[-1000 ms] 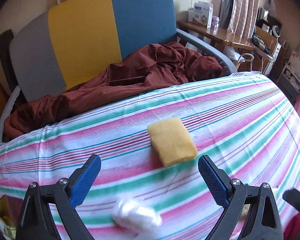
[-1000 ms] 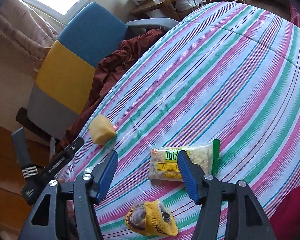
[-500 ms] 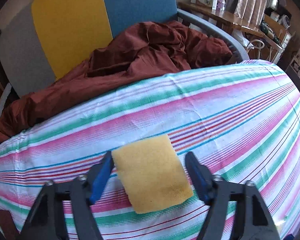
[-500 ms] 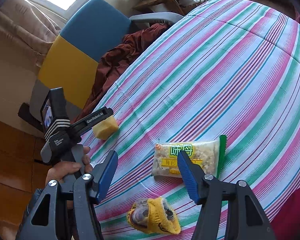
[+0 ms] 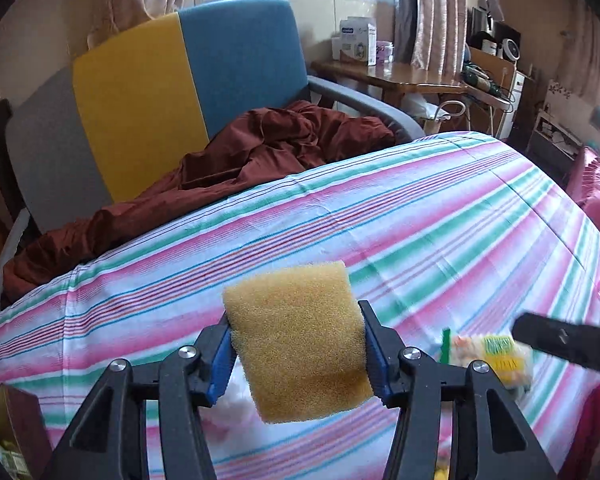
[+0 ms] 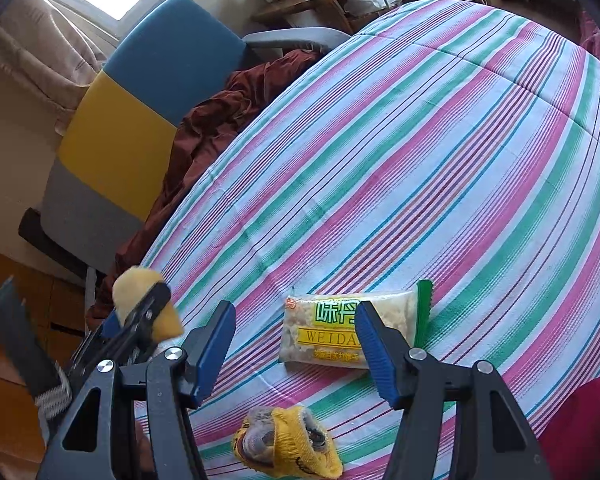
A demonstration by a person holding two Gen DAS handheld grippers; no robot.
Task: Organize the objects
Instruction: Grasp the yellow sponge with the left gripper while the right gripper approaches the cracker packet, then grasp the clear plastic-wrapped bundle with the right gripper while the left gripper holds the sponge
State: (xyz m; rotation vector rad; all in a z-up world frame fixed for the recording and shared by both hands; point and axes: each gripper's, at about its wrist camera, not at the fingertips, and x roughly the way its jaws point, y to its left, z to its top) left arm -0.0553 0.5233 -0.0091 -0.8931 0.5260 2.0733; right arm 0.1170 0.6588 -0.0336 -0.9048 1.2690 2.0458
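Striped bedspread (image 6: 440,152) covering the bed, pink, green and white, filling most of both views. Beyond its far edge, an armchair (image 5: 172,92) in grey, yellow and blue panels, with a rust-brown cloth (image 5: 268,148) heaped on the seat. Wooden side table (image 5: 396,76) against the curtained window wall, carrying a white box (image 5: 358,40). Open cardboard box (image 5: 8,428) at the lower left corner of the left wrist view; contents too small to identify. Left gripper (image 5: 298,344) with fingers clamped on both sides of the yellow sponge (image 5: 300,340), which is lifted clear of the bedspread; jaws just closing within the last moment. A second earlier, same sponge flat on the bedspread between widely spread fingers. Right gripper (image 6: 296,344) with fingers spread, holding nothing, hovering over a snack packet (image 6: 348,326) lying flat on the bedspread; position unchanged. Yellow knitted item (image 6: 288,446) just nearer the camera than the packet. Small white wad (image 5: 230,396) on the bedspread under the left gripper, blurred.
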